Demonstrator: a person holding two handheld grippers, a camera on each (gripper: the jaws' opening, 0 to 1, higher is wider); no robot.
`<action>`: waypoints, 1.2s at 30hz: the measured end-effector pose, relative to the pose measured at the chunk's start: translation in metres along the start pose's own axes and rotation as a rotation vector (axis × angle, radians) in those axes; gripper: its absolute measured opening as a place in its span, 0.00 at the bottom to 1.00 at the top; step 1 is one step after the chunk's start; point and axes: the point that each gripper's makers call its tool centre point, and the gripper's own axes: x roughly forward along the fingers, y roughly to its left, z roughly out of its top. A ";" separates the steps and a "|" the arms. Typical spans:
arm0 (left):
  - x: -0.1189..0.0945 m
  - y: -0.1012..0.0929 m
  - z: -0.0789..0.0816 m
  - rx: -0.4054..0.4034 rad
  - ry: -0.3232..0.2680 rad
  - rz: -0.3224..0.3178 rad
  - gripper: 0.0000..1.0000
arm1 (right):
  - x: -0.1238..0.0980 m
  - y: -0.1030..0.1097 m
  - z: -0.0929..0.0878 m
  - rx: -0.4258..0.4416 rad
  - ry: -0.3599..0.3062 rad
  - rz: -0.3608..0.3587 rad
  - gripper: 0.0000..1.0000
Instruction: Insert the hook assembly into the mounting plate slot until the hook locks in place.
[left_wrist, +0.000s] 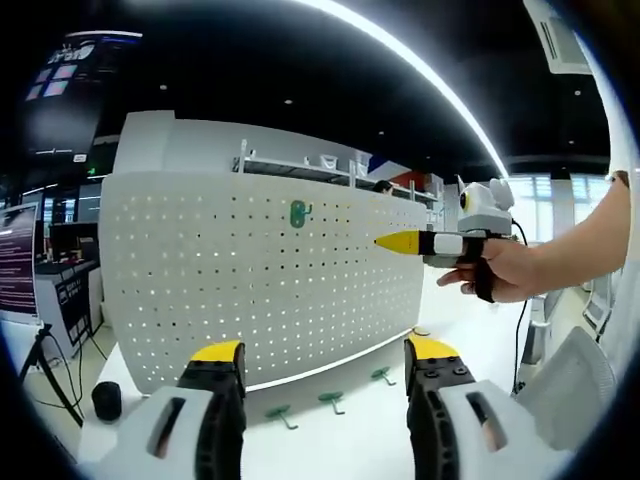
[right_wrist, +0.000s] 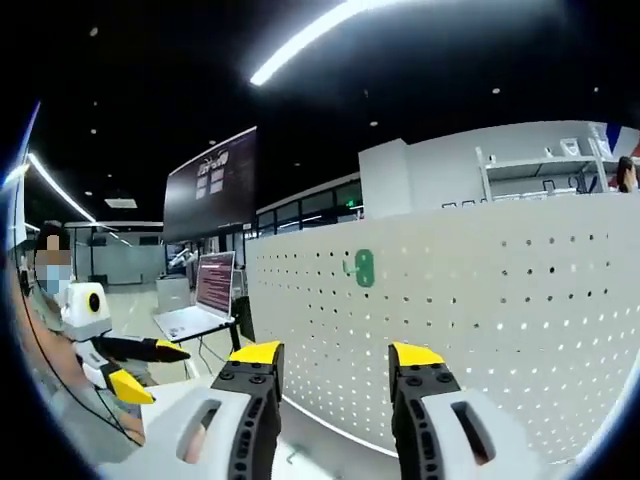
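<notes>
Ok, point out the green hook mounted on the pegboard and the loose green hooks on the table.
mounted green hook (left_wrist: 299, 213), left gripper view, its body.
loose green hooks (left_wrist: 331, 400), left gripper view, middle one's head.
pegboard (left_wrist: 200, 280), left gripper view, bare face.

White perforated metal pegboard (left_wrist: 260, 280): upright on white surface (left_wrist: 350, 430). Green plastic hook (left_wrist: 299, 212): mounted high on its face. Three green plastic hooks (left_wrist: 331, 400): lying on surface before its foot.

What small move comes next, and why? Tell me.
Probably lower the left gripper toward the nearest green hook lying on the white table at the foot of the pegboard. Its jaws stand open and empty, one green hook already hangs on the board, and three lie loose below.
</notes>
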 end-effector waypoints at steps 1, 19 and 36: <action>0.000 0.000 0.000 -0.004 -0.001 -0.002 0.66 | -0.004 -0.001 -0.003 0.002 0.005 -0.002 0.41; 0.001 -0.002 -0.008 -0.011 0.019 -0.019 0.66 | -0.053 -0.010 -0.036 0.005 0.062 -0.050 0.46; -0.002 -0.003 -0.019 -0.022 0.042 -0.027 0.67 | -0.097 -0.018 -0.062 0.039 0.110 -0.100 0.49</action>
